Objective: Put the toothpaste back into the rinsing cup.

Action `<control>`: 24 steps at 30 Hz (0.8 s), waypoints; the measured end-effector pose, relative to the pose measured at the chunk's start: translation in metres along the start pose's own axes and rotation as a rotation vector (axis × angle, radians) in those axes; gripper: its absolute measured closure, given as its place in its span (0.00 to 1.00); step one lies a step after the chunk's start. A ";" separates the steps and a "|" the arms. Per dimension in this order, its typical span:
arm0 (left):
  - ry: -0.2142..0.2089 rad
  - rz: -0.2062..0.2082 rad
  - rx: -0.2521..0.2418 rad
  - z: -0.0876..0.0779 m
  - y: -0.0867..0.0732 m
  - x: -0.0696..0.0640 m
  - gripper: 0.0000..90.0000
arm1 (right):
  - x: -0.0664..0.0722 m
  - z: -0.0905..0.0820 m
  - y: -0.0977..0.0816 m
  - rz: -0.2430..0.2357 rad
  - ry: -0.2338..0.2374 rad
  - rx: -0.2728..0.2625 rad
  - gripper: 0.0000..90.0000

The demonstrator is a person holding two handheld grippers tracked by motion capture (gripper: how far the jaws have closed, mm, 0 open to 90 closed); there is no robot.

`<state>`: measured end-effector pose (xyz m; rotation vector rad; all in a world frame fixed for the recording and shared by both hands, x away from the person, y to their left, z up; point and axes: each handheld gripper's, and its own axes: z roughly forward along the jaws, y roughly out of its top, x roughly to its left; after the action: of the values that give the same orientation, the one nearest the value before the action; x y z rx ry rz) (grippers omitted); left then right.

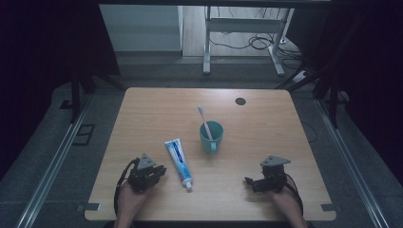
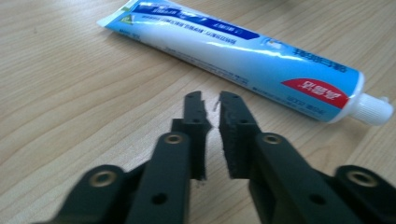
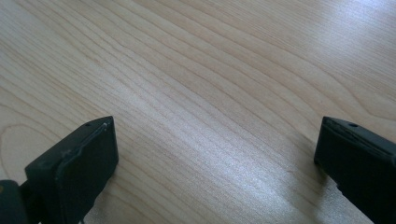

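A blue and white toothpaste tube (image 1: 179,161) (image 2: 243,51) lies flat on the wooden table (image 1: 142,114), its white cap toward the front edge. Behind it stands a teal cup (image 1: 211,137) with a toothbrush (image 1: 204,121) leaning in it, head up. My left gripper (image 1: 162,170) (image 2: 211,100) rests low at the front left, just short of the tube, and points at its side. Its jaws are drawn almost together and nothing is between them. My right gripper (image 1: 248,182) (image 3: 217,126) sits at the front right over bare wood, open wide and empty.
A dark round cable hole (image 1: 240,101) marks the table's far edge. Beyond the table stands a white desk frame (image 1: 242,42) with cables on the floor. Dark curtains close off both sides.
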<state>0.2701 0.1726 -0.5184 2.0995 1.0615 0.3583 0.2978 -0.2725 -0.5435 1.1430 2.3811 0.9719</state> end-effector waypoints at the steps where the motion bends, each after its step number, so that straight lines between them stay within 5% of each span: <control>1: -0.012 -0.001 0.001 0.000 0.001 0.000 0.96 | 0.000 0.000 0.000 0.000 0.000 0.000 0.00; 14: -0.072 0.006 0.006 0.008 0.025 -0.012 1.00 | 0.000 0.000 0.000 0.000 0.000 0.000 0.00; 24: -0.139 0.073 0.034 0.029 0.053 -0.038 0.97 | 0.000 0.000 0.000 0.000 -0.001 0.000 0.00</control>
<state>0.2922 0.1084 -0.4966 2.1636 0.9181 0.2277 0.2978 -0.2725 -0.5434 1.1429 2.3808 0.9713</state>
